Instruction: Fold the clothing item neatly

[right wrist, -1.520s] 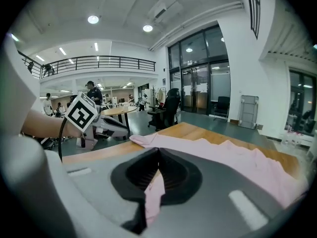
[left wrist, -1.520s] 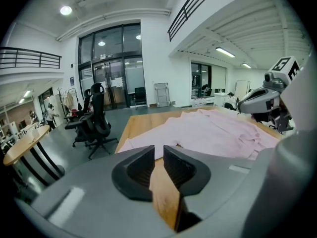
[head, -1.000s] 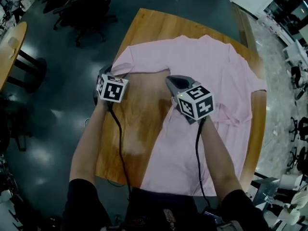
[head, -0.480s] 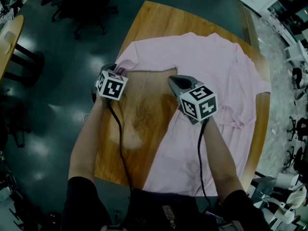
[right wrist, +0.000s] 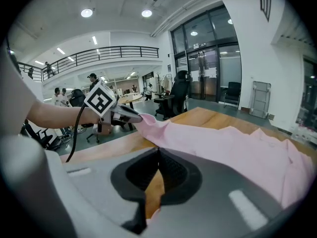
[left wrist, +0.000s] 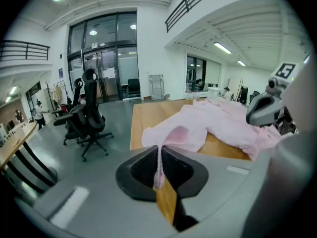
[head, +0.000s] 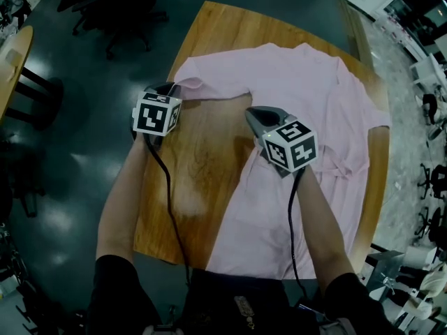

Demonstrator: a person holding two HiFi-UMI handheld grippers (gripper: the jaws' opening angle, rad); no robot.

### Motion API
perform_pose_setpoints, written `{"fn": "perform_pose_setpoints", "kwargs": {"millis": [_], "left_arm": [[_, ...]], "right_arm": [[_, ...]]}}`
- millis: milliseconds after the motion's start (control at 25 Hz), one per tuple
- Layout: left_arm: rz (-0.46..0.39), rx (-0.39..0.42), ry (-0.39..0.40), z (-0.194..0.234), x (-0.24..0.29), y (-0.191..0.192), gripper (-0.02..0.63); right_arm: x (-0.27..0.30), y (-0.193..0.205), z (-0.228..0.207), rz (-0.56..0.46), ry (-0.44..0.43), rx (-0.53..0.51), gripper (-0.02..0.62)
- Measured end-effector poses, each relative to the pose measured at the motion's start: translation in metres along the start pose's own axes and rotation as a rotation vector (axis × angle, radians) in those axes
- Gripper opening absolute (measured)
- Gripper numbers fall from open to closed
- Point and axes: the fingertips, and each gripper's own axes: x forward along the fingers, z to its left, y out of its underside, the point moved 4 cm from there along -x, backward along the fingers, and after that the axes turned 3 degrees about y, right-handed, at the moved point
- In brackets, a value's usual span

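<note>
A pink shirt (head: 307, 96) lies spread on the wooden table (head: 202, 159), with its left sleeve (head: 206, 86) stretched out toward the table's left edge. My left gripper (head: 170, 87) has just been closing and is now shut on the sleeve's cuff. In the left gripper view the pink cloth (left wrist: 159, 170) hangs pinched between the jaws of my left gripper (left wrist: 159, 150). My right gripper (head: 251, 112) is shut at the shirt's armpit. In the right gripper view the tips of my right gripper (right wrist: 158, 150) meet at the edge of the pink shirt (right wrist: 233, 148).
Black office chairs (head: 126, 12) stand on the dark floor beyond the table's far left corner. A second wooden table (head: 14, 61) is at the left. The shirt's body reaches the table's right and near edges. People stand far off in the right gripper view.
My left gripper has closed on the cuff and risen a little, drawing the sleeve out straight. My right gripper has stayed shut in the same spot.
</note>
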Motion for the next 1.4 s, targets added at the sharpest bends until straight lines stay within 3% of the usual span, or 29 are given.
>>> {"fn": "perform_pose_setpoints", "kwargs": {"millis": [200, 640, 880, 1160, 1400], "left_arm": [[-0.067, 0.016, -0.010, -0.034, -0.013, -0.046, 0.021], [-0.073, 0.065, -0.083, -0.124, -0.034, -0.134, 0.021], [-0.075, 0.097, -0.087, -0.182, -0.020, -0.188, 0.021], [-0.090, 0.136, -0.053, -0.255, 0.017, -0.234, 0.021], [-0.088, 0.133, 0.008, -0.324, 0.056, -0.250, 0.021]], "right_arm": [[-0.030, 0.005, -0.008, -0.023, 0.011, 0.011, 0.003], [-0.125, 0.019, -0.048, -0.129, 0.018, 0.024, 0.003], [-0.176, 0.034, -0.085, -0.171, 0.053, 0.056, 0.003], [-0.221, 0.065, -0.135, -0.185, 0.109, 0.109, 0.003], [-0.248, 0.090, -0.173, -0.182, 0.135, 0.145, 0.003]]}}
